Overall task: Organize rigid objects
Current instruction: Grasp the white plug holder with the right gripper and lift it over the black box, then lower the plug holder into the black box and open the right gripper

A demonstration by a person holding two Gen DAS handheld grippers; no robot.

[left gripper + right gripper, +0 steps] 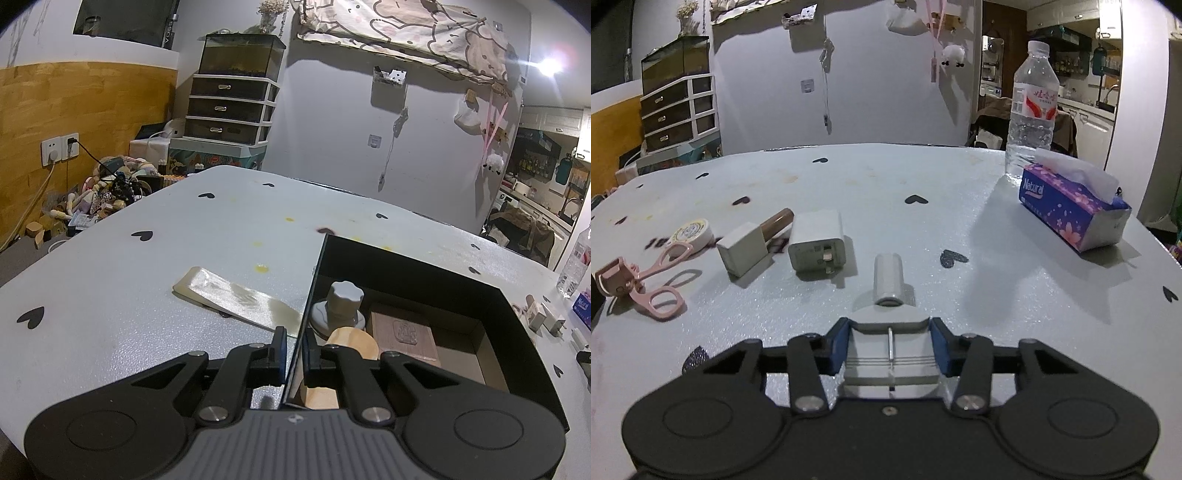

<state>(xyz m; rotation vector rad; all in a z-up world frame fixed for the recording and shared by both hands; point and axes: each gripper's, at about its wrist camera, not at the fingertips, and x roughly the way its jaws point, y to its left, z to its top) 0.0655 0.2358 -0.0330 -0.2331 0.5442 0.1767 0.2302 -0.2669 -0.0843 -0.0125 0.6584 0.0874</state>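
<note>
My left gripper (294,347) is shut on the left wall of a black box (517,325), one finger on each side of it. Inside the box lie a grey knob on a round base (341,302), a brown wooden block (404,334) and a pale wooden piece (354,341). My right gripper (890,345) holds a grey slicer-like tool with wires (891,332) between its blue pads; its white handle (888,277) points away. On the table lie a white charger (818,240), a white block (742,253), a brown tube (777,221), a pink eyelash curler (642,280) and a round tin (692,230).
A pale flat shoehorn-like strip (236,299) lies left of the box. A water bottle (1032,107) and a purple tissue pack (1071,210) stand at the table's far right. The white table (886,184) has black heart marks. A drawer unit (231,107) stands behind.
</note>
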